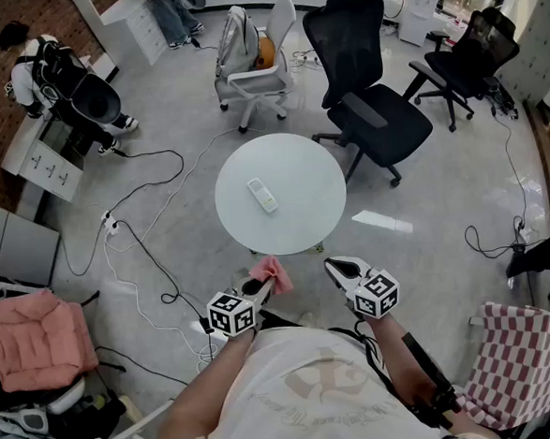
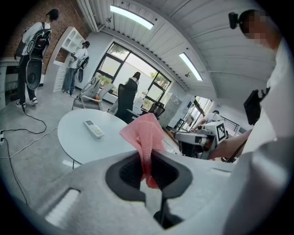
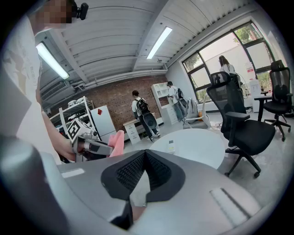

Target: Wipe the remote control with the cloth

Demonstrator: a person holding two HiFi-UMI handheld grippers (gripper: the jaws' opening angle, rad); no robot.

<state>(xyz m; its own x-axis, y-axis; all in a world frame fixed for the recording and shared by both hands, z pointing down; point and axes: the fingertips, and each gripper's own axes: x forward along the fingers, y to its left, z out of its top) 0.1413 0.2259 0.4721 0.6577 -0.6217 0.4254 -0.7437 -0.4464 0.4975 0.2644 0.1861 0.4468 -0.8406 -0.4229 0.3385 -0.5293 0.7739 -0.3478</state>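
Currently: left gripper (image 1: 259,287) clamped on pink cloth (image 1: 276,273). Right gripper (image 1: 339,269) jaws together, empty. Remote control (image 1: 262,195) mid round table (image 1: 304,170), well apart from both. Suggest: close in, lay cloth flat on remote, steady remote with right tip, wipe lengthwise.

The left hand-held gripper (image 1: 261,285) is pinching a pink cloth (image 1: 275,273) between its jaws, tilting slightly downward. The right hand-held gripper (image 1: 336,267) is tilting likewise, its jaws pressed together and empty. The left arm (image 1: 204,386) and right arm (image 1: 393,354) are reaching forward side by side.
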